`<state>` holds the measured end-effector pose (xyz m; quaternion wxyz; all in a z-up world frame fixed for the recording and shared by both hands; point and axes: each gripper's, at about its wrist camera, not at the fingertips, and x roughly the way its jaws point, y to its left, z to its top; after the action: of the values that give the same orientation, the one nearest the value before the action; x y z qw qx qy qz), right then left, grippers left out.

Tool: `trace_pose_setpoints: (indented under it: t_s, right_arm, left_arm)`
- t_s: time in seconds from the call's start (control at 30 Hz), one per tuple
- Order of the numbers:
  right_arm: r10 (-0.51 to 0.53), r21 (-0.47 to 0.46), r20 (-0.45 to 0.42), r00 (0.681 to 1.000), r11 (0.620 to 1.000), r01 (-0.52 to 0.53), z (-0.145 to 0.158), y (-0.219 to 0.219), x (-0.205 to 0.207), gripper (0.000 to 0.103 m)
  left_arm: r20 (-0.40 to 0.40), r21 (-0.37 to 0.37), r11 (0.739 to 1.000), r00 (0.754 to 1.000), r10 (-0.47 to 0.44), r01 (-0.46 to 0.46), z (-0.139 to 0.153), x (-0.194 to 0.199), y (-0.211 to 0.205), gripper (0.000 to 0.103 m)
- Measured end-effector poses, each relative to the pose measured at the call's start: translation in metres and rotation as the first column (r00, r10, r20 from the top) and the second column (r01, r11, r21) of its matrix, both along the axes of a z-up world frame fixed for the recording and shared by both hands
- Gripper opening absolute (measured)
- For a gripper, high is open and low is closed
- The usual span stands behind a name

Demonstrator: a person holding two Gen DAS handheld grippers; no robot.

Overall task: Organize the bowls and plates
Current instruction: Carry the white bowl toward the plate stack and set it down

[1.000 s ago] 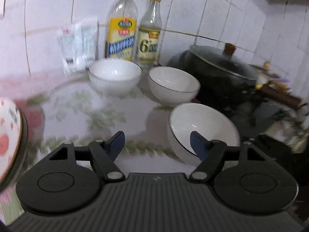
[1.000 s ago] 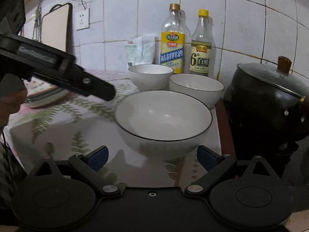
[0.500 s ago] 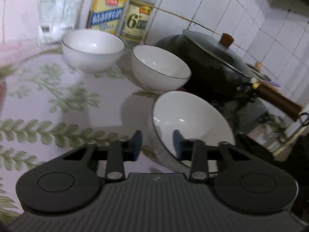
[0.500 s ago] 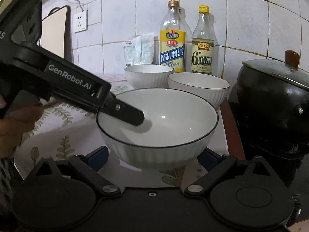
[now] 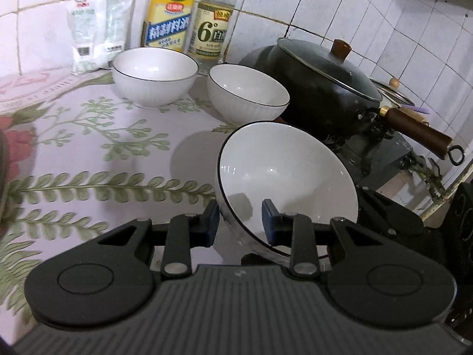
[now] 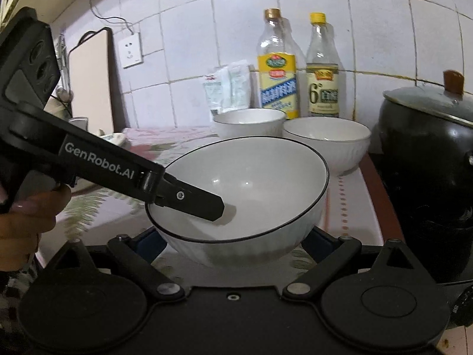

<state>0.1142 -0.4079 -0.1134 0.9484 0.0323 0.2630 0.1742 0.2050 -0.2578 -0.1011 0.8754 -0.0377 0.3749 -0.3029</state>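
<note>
A large white bowl with a black rim [image 5: 283, 177] is tilted and lifted, its near wall pinched between my left gripper's [image 5: 241, 226] blue pads. In the right wrist view the same bowl [image 6: 266, 183] is raised, with the left gripper's finger [image 6: 195, 199] reaching inside over its rim. My right gripper [image 6: 233, 244] is open, its fingers spread wide below and either side of the bowl, not touching it. Two smaller white bowls [image 5: 155, 75] [image 5: 248, 91] stand side by side at the back of the leaf-patterned cloth [image 5: 88, 148].
Two bottles [image 5: 170, 14] [image 5: 214, 20] and white packets [image 5: 91, 26] stand against the tiled wall. A black lidded pot [image 5: 325, 88] with a wooden handle [image 5: 419, 131] sits on the stove right of the bowls. A cutting board [image 6: 91, 80] leans at the left wall.
My left gripper has shut on the big bowl's near wall and lifted it, tilting it up off the cloth. The right gripper stayed open beneath it.
</note>
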Motion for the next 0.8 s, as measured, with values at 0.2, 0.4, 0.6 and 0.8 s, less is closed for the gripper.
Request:
trace_pose_setpoints:
  t_s: [0.2,0.4,0.6,0.8]
  right_arm:
    - [0.014,0.048,-0.006,1.0,0.999,-0.014,0.022,0.021,-0.008,0.098]
    - [0.071,0.02,0.024,0.997,0.997,-0.071,0.041,0.051,-0.007,0.098]
    - [0.129,0.001,0.027,0.991,0.992,-0.129,0.044,0.075,0.011,0.098]
    - [0.177,0.003,-0.007,0.984,0.984,-0.177,0.035,0.085,0.04,0.098]
  left_arm:
    - [0.054,0.021,1.0,0.998,0.012,-0.013,0.024,-0.022,0.024,0.03]
    - [0.054,0.007,0.998,0.997,0.062,-0.062,0.034,-0.029,0.055,0.03]
    - [0.032,0.005,0.994,0.994,0.109,-0.109,0.033,-0.021,0.08,0.03]
    - [0.014,0.013,0.985,0.985,0.172,-0.173,0.021,0.0,0.089,0.029]
